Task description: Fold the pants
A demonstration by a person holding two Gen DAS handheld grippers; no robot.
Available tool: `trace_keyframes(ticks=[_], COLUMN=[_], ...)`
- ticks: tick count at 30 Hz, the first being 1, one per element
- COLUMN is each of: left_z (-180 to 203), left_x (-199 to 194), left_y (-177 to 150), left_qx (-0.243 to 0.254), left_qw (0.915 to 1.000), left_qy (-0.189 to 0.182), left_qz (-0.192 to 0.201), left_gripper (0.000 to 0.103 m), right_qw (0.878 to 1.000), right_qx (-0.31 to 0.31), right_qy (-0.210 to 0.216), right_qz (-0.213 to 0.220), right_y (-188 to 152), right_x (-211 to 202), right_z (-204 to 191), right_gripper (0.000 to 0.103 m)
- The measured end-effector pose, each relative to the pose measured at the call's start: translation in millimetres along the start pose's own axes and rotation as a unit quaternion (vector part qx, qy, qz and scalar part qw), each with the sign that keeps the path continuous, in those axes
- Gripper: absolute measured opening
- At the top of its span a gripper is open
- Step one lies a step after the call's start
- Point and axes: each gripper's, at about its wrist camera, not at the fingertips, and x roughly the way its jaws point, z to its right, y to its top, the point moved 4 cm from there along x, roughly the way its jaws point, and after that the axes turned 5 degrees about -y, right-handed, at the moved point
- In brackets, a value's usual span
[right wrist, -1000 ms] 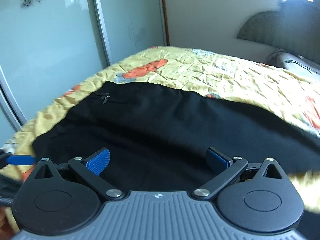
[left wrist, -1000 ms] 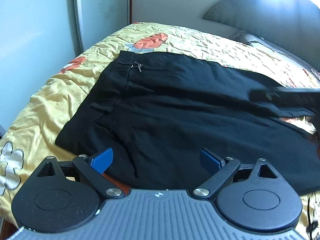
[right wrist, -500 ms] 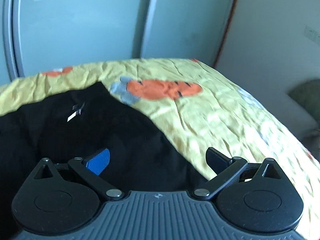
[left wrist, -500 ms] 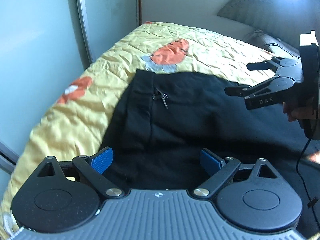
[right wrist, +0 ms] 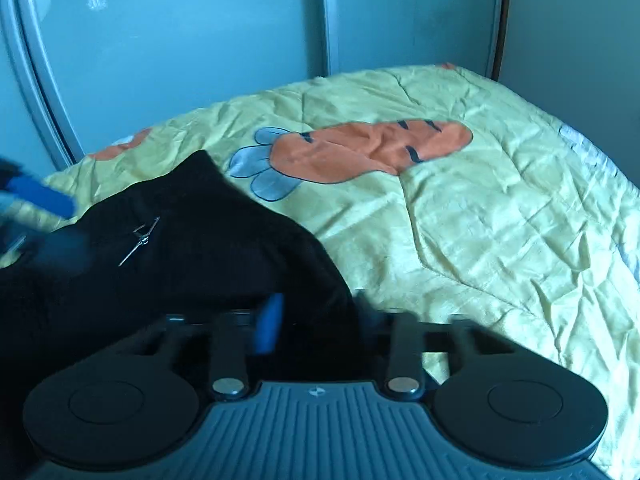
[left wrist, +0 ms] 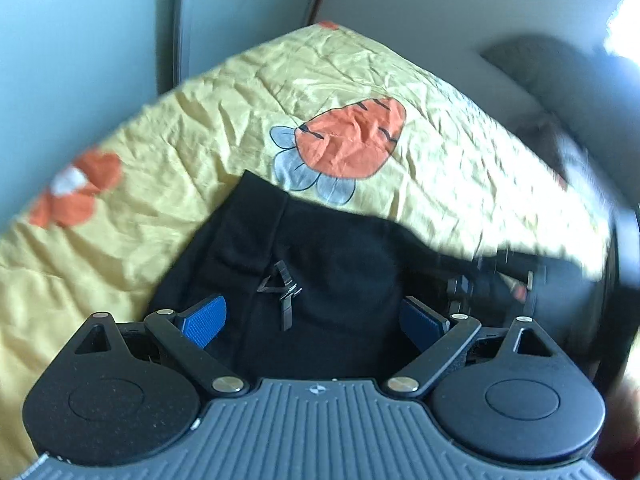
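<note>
Fingers: right gripper (right wrist: 316, 320) closing on the pants (right wrist: 192, 248) edge, cloth between; left gripper (left wrist: 310, 318) spread wide over the waistband. Pants flat on the yellow bedspread (right wrist: 500, 220). Advice: pinch both layers fully before lifting.

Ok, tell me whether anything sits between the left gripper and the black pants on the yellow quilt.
Nothing visible does. The left gripper hangs open directly over the black fabric pants, near their metal zipper pull. The right gripper, jaws closing with fabric between them, is off to one side.
</note>
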Motion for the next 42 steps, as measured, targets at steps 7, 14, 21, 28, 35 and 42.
trace_keyframes(ticks=[7, 14, 21, 28, 35, 42], left_z=[-5.1, -11.4, -17.7, -15.9, -16.8, -20.6], left_x=[44.3, 59.8, 71.8, 55.8, 40.1, 37.1], left_y=[17.9, 16.4, -3.6, -19.5, -12.9, -21.6], left_qx=[-0.137, -0.206, -0.244, -0.236, -0.208, -0.183], left_qw=[0.9798, 0.9576, 0.9402, 0.9426, 0.9572, 0.9670], left_qy=[-0.113, -0.170, -0.193, -0.211, -0.197, -0.174], left_qz=[-0.092, -0.107, -0.138, -0.107, -0.042, -0.033], left_gripper=[0.092, 0.074, 0.011, 0.010, 0.037, 0.004], right_qw=[0.964, 0.865, 0.898, 0.912, 0.915, 0.914], right_qx=[-0.208, -0.411, -0.339, -0.304, -0.301, -0.293], right_qy=[-0.155, -0.268, -0.253, -0.258, -0.249, -0.259], right_qz=[0.058, 0.104, 0.117, 0.095, 0.099, 0.105], right_y=[-27.1, -74.0, -68.0, -52.5, -58.0, -59.7], right_x=[-31.9, -42.3, -58.8, -42.7, -60.8, -73.2], right_z=[-75.8, -147.9, -144.7, -137.5, -154.0, -145.3], right_gripper=[0.008, 0.008, 0.007, 0.029, 0.008, 0.009])
